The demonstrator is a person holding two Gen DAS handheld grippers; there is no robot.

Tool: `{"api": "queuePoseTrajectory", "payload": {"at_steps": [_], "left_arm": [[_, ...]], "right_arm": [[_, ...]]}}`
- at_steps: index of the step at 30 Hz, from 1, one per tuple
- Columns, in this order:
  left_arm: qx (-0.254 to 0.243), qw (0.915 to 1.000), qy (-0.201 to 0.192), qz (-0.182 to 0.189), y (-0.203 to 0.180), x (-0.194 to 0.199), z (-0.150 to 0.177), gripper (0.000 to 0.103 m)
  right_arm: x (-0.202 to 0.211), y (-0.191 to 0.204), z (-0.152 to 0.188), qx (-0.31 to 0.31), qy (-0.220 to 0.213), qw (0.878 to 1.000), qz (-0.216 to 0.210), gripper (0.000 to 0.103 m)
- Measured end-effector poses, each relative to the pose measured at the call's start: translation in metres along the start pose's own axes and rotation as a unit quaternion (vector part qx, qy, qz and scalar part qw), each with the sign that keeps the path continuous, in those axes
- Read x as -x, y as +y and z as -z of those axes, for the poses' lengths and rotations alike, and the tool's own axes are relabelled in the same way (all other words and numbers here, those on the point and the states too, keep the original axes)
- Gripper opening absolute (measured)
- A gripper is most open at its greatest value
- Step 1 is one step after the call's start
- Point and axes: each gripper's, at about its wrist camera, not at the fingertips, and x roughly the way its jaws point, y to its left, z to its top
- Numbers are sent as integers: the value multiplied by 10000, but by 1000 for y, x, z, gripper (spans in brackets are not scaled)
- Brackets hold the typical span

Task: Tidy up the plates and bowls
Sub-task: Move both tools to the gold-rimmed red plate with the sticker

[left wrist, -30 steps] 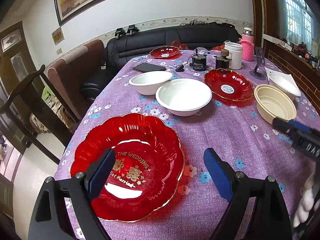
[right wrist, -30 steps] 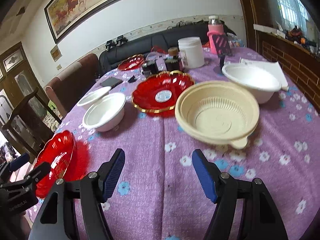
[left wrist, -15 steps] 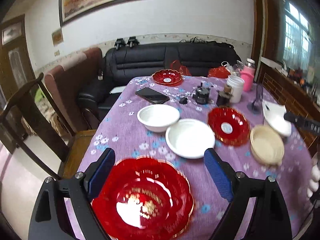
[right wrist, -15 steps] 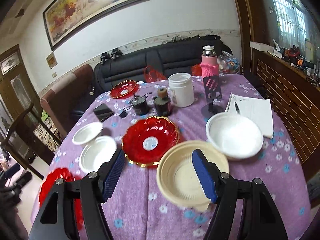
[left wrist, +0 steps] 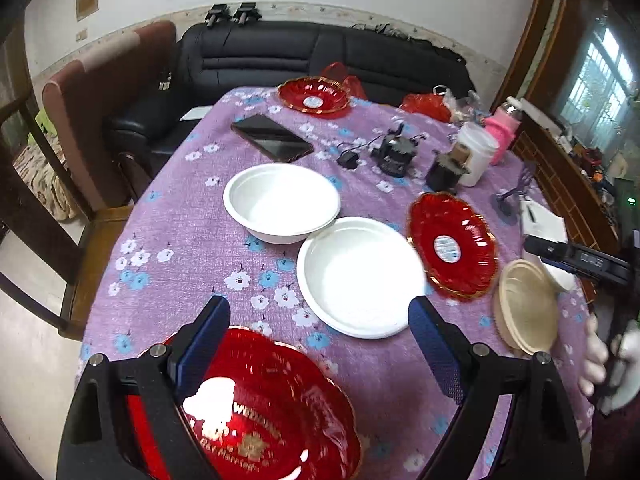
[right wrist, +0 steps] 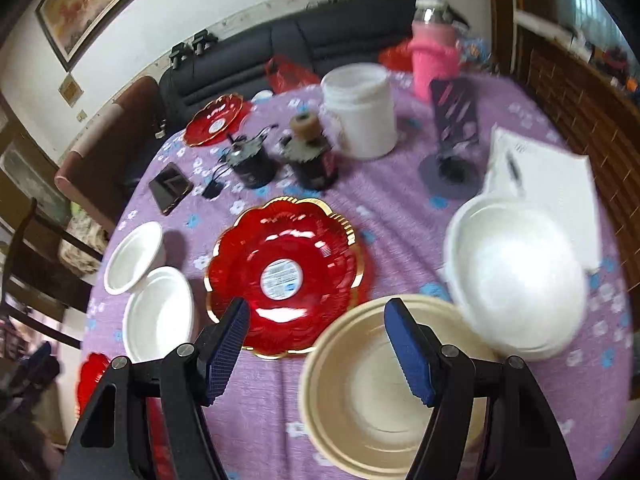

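Observation:
On the purple flowered tablecloth (left wrist: 192, 240) lie three red scalloped plates: a near one with gold lettering (left wrist: 272, 412), a middle one (left wrist: 452, 244) (right wrist: 284, 276) and a far one (left wrist: 314, 96) (right wrist: 216, 120). Two white bowls (left wrist: 280, 202) (left wrist: 358, 276) touch each other at centre-left. A beige bowl (right wrist: 384, 388) (left wrist: 526, 306) and a third white bowl (right wrist: 516, 276) sit on the right. My left gripper (left wrist: 316, 344) hangs open above the near red plate, empty. My right gripper (right wrist: 316, 344) hovers open over the beige bowl's left rim and holds nothing.
A black phone (left wrist: 272, 138), small dark devices (left wrist: 396, 154), a white jar (right wrist: 360, 110), a pink bottle (right wrist: 434, 56), a phone stand (right wrist: 454, 124) and papers with a pen (right wrist: 548, 184) crowd the far half. A gloved hand (left wrist: 608, 364) holds the right gripper. Chairs and a black sofa (left wrist: 320, 48) ring the table.
Both grippers have pulled back and risen, tilting down, so much more of the table shows. The plates and bowls lie where they were. Both jaws keep the same wide gap.

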Motion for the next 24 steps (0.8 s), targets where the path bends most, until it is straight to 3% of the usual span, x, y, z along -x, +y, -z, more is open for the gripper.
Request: {"api": "queuePoseTrajectory", "payload": {"at_steps": [6,11,14,17,20,24], "left_arm": [[466,9981,394,55,23,-47,-15,89],[663,9957,653,-27,31,-76,-22,83],[732,9946,732,-82,35,-88,-24,83],[750,9945,727,110,36,-84,-25,82],[520,9968,561,231,23,-75,-32,82],[346,9961,585,563,-10,-87,-58,82]], "right_arm": [[-31,51,16,417,378,9968,-563,74],[-63,78,37,200,759,9910,-1088,69],[-74,85,47,104,823,9903,-1117,69],[-63,83,44,79,717,9892,-1273,68],[-31,76,20,473,111,9959,-760,68],[-34,39,-12,533,29,9975,452,67]]}}
